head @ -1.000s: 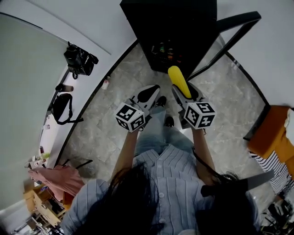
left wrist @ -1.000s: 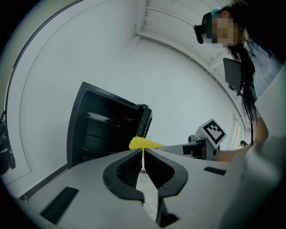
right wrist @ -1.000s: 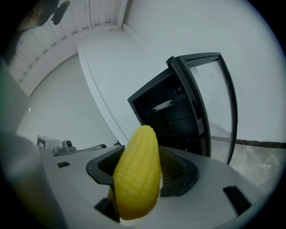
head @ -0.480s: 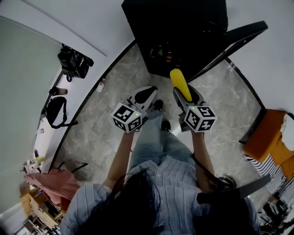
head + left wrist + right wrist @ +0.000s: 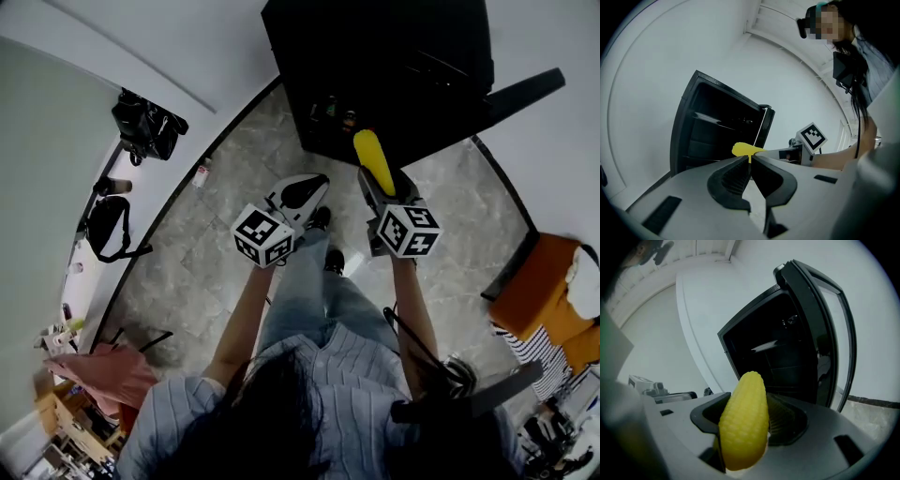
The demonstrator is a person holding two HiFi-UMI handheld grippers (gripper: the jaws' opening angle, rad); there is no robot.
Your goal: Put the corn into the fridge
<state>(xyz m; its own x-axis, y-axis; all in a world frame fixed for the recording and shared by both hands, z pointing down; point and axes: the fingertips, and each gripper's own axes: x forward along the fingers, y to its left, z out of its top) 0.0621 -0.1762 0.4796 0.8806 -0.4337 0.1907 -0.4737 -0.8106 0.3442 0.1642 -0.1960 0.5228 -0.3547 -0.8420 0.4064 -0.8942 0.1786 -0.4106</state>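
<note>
A yellow corn cob sticks out of my right gripper, which is shut on the corn; its tip points at the fridge. The black fridge stands straight ahead with its door swung open to the right and dark shelves inside. My left gripper is beside the right one, shut with nothing between its jaws. In the left gripper view the corn's tip shows beyond the jaws.
The floor is grey marble tile. A white counter runs along the left with black bags. An orange seat stands at the right. Small bottles sit low in the fridge. The person's legs and shoes are below the grippers.
Both grippers and the person have drawn a little closer to the open fridge; the corn's tip now reaches nearer the fridge's front. The grip on the corn is unchanged.
</note>
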